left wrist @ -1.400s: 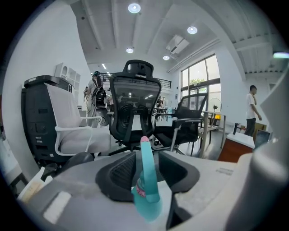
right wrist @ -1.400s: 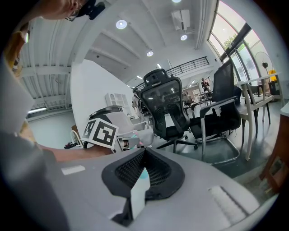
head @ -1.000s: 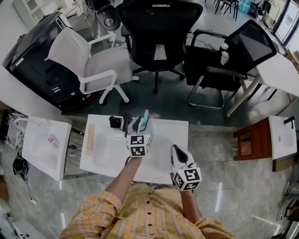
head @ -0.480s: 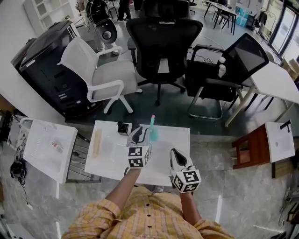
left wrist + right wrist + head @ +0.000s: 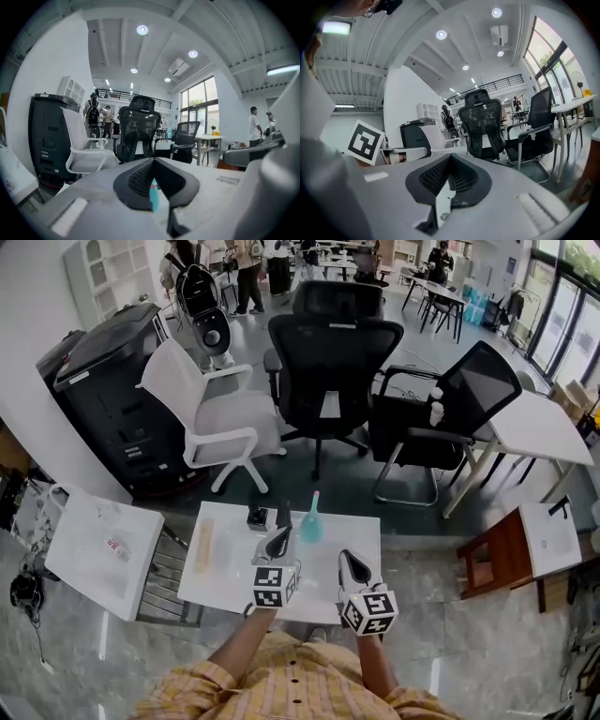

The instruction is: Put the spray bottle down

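Observation:
The teal spray bottle [image 5: 311, 524] stands upright on the white table [image 5: 356, 531], with nothing holding it. My left gripper [image 5: 279, 538] hangs just short of it and to its left, jaws shut and empty. In the left gripper view the pads [image 5: 140, 176] meet, and a teal sliver of the bottle [image 5: 153, 199] shows past them. My right gripper [image 5: 349, 563] hovers over the table's near right part, apart from the bottle. In the right gripper view its jaws [image 5: 450, 160] look shut with nothing in them.
A small black object [image 5: 256, 517] and a pale wooden strip [image 5: 202, 540] lie on the table's left half. A white side table [image 5: 94, 545] stands at the left, a brown stool [image 5: 495, 557] at the right. White [image 5: 220, 418] and black office chairs [image 5: 328, 362] stand beyond the table.
My left gripper let go of the bottle, pulled back toward me, rose and shut its jaws. The right gripper rose and drew back too. The bottle stays standing on the table.

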The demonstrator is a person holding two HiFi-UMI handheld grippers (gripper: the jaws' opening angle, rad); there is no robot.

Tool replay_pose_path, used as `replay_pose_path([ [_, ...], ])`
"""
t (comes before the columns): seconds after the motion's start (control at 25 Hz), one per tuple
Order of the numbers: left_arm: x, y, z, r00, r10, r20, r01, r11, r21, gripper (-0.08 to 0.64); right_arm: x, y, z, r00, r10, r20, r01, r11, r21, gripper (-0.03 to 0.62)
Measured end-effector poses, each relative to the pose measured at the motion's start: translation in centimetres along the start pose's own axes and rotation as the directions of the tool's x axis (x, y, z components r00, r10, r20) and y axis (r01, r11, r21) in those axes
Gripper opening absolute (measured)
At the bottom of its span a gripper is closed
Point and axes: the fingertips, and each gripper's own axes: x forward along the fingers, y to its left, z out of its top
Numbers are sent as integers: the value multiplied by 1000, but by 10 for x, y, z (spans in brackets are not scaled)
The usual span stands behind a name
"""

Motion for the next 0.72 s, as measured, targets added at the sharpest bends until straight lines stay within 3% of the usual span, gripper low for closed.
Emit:
replay_pose_path([
  [0.72, -93, 35, 17, 997, -43, 62, 42, 999, 14, -2, 1, 84, 17, 998, -1, 56, 4, 999, -51, -3],
])
